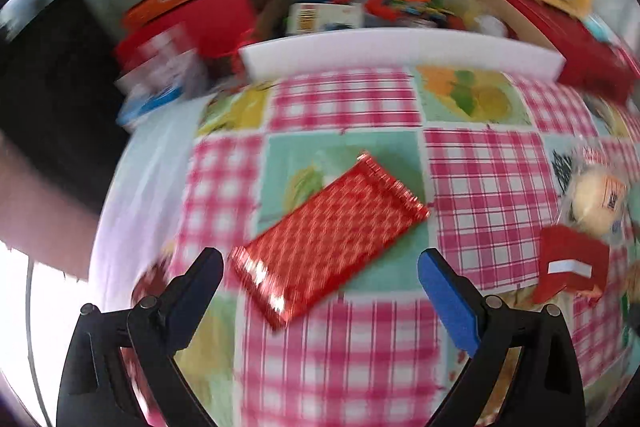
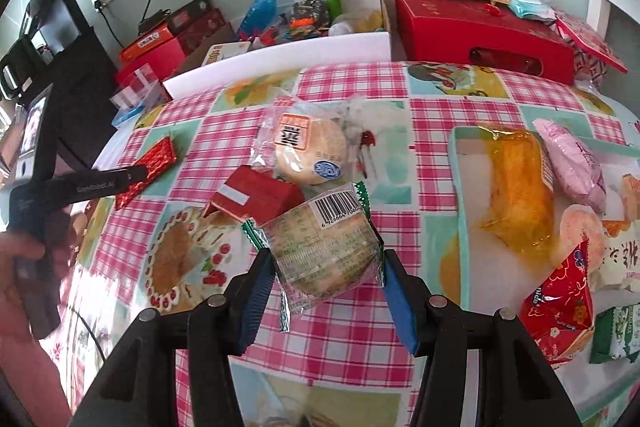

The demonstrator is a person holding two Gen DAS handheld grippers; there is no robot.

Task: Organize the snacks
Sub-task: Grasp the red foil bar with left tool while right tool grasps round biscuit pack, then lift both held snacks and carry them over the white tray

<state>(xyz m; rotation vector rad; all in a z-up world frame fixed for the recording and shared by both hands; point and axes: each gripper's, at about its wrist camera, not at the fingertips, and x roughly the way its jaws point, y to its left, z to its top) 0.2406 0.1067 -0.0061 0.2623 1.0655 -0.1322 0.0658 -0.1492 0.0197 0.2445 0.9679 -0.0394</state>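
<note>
Teal tray point(image 2: 460, 187): orange, pink packets | right jaws grip wrapped cake point(image 2: 324, 251) | left jaws wide

Glossy, probably foil red packet point(image 1: 332, 239) on smooth plastic-looking tablecloth point(image 1: 488, 187)

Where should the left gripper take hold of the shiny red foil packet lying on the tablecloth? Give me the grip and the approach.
Grip the red foil packet across its narrow width, near the middle of its long sides, coming from above. It lies flat and diagonal on the tablecloth, so the left gripper, open and above its near end, would probably need turning until its fingers straddle the long edges. The crimped ends look flimsier.
</note>
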